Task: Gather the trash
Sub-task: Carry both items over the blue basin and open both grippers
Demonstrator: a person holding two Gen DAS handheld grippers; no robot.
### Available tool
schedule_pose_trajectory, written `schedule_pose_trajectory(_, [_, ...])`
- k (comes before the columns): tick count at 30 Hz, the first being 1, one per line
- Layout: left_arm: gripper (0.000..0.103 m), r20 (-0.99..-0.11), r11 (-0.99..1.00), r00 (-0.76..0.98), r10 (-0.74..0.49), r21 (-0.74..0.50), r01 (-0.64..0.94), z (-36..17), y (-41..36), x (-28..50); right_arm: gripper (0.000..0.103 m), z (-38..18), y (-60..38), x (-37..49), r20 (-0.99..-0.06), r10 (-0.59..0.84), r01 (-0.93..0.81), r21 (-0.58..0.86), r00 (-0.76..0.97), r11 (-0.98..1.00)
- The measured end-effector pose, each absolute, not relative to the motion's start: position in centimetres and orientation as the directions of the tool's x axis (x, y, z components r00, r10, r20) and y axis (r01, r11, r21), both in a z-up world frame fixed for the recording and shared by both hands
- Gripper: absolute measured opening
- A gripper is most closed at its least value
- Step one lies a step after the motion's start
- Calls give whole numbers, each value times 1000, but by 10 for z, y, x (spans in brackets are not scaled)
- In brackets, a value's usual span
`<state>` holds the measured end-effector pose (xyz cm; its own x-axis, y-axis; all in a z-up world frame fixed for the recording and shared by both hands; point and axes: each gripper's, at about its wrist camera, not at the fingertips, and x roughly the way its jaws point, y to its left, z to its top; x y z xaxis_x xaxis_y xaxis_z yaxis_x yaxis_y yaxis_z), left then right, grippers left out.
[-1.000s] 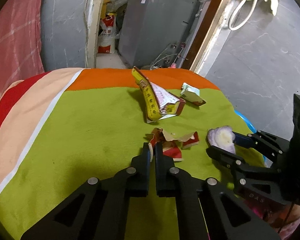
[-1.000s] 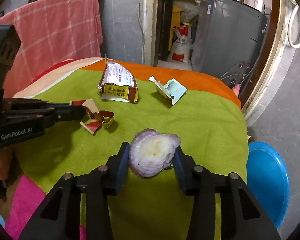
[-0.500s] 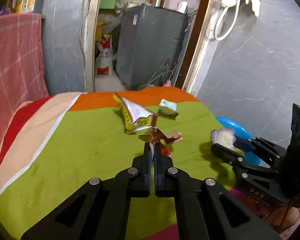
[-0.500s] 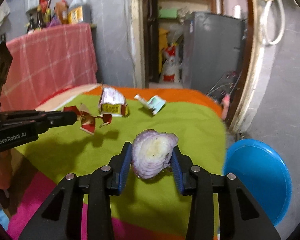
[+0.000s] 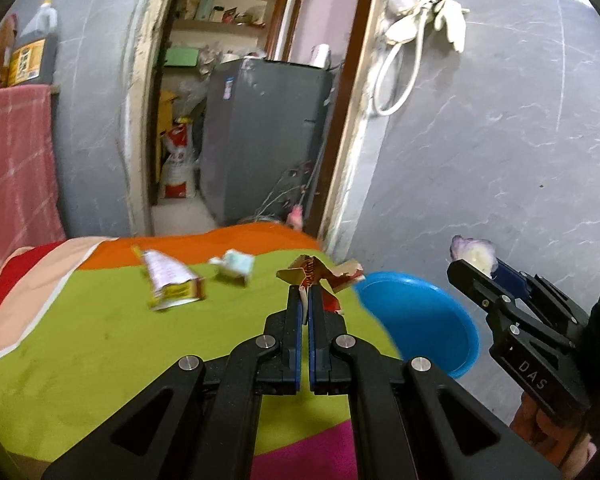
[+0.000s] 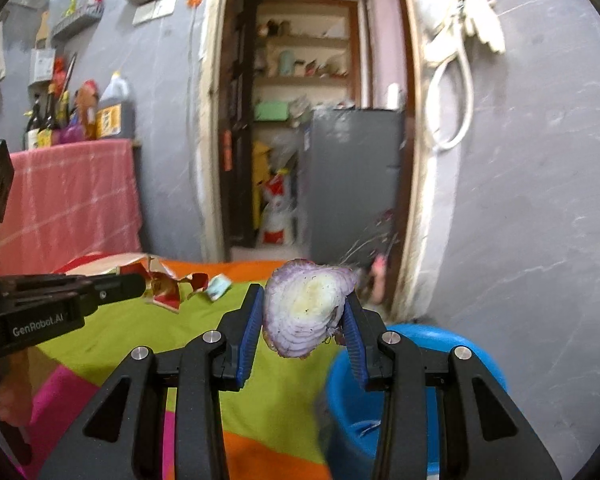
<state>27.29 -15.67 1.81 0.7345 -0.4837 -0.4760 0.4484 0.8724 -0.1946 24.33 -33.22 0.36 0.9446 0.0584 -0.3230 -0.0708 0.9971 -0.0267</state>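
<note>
With the left gripper (image 5: 305, 294) pinching only the wrapper's (image 5: 320, 274) edge and the right gripper (image 6: 304, 316) clamping the onion (image 6: 306, 312), either could have dropped short of the bin (image 5: 420, 320).

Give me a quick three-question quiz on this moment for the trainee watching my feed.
1. True or false: the right tool grips an onion slice.
2. What does the left tool hold? A) a green bottle B) a torn red wrapper C) a spoon
3. Fill in: besides the flattened carton, a crumpled ____ paper scrap lies on the cloth.

Key:
1. True; it is clamped between both pads.
2. B; the torn red wrapper sits pinched at the tips, near the blue basin.
3. Pale.
</note>
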Motion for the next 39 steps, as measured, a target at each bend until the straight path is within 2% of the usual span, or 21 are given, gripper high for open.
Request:
schedule_pose_trajectory(13, [1, -509, 816, 656, -558, -190, 546, 8, -256, 305, 36, -11, -409, 244, -291, -72, 83, 25, 954, 996])
schedule_pose_trajectory(32, [1, -587, 785, 557, -588, -250, 566, -12, -316, 341, 39, -31, -469, 263, -363, -158, 203, 89, 919, 975])
schedule_pose_trajectory(39, [2, -599, 788, 548, -584, -259, 558, -13, -318, 346, 48, -30, -475, 265, -358, -166, 216, 104, 919, 971])
